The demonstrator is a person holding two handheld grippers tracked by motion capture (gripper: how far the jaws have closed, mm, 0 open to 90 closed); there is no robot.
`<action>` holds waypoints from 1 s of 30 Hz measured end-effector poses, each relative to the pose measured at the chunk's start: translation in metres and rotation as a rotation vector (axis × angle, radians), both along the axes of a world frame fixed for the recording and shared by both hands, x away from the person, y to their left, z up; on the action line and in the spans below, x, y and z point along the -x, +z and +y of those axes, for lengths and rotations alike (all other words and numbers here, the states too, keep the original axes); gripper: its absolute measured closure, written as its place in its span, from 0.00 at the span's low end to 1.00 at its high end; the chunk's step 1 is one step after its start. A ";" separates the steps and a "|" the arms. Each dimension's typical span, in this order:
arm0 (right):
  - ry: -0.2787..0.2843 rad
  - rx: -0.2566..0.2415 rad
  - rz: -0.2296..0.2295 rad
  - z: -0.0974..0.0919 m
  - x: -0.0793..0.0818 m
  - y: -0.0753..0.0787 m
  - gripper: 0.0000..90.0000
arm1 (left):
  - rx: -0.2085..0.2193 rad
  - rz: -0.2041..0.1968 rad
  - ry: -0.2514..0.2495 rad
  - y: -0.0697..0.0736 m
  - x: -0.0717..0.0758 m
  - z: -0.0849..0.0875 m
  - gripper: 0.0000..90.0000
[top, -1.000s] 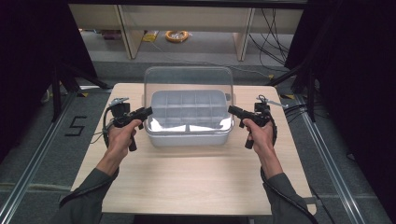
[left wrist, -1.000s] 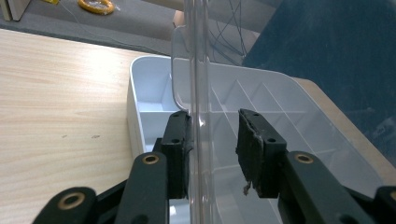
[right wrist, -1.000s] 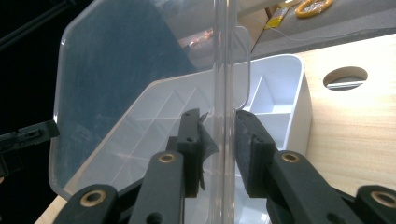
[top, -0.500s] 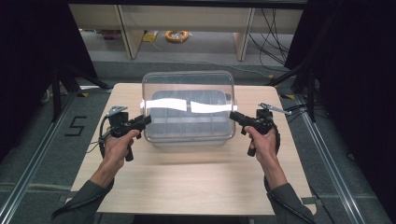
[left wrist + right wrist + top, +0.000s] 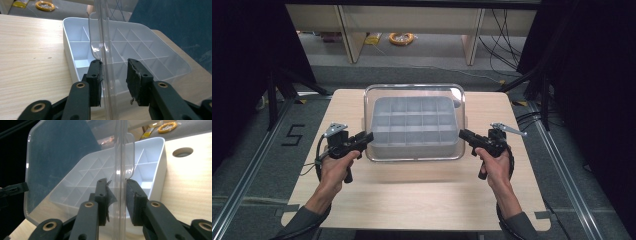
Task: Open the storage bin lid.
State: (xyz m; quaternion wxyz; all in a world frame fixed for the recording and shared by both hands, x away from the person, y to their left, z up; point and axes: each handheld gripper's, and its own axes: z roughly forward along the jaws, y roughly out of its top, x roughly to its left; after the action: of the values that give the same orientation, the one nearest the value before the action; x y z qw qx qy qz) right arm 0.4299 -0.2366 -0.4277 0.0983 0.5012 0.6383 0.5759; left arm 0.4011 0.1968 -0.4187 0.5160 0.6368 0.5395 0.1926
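1. Since the earlier frames, both grippers have carried the clear lid (image 5: 414, 90) toward the person, and it now hangs over the white divider tray (image 5: 414, 127) rather than standing up behind it.
2. That lid is pinched at each end: the left gripper (image 5: 114, 75) has its fingers (image 5: 95, 75) closed on the lid's left rim, and the right gripper (image 5: 117, 195) is closed on the right rim.
3. Only thin edges are held, so the lid could twist or slip if one hand leads the other.
4. Its near edge may catch on the tray's wall and shove the tray across the surface (image 5: 412, 200).
5. Whether the lid's corners line up with the tray is hard to judge through the glare; a skewed seat seems likely.
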 end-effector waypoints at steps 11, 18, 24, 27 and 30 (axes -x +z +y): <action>-0.001 0.017 -0.010 -0.001 0.012 -0.002 0.82 | -0.031 0.002 -0.016 -0.005 0.013 -0.003 0.71; -0.001 0.014 0.004 -0.002 0.021 -0.006 0.81 | -0.039 0.006 -0.029 -0.007 0.023 -0.004 0.70; -0.002 0.021 0.004 -0.004 0.034 -0.007 0.81 | -0.032 0.007 -0.042 -0.008 0.033 -0.003 0.70; 0.000 -0.002 0.026 -0.003 0.042 -0.007 0.81 | -0.043 -0.002 -0.044 -0.007 0.040 -0.004 0.70; 0.000 0.009 0.022 -0.005 0.050 -0.010 0.81 | -0.045 -0.005 -0.054 -0.007 0.048 -0.004 0.70</action>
State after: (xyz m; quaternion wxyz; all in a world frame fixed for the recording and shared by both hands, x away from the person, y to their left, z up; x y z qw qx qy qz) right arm 0.3795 -0.2413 -0.4380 0.0936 0.5072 0.6419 0.5674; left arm 0.3526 0.1930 -0.4257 0.5078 0.6620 0.5165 0.1925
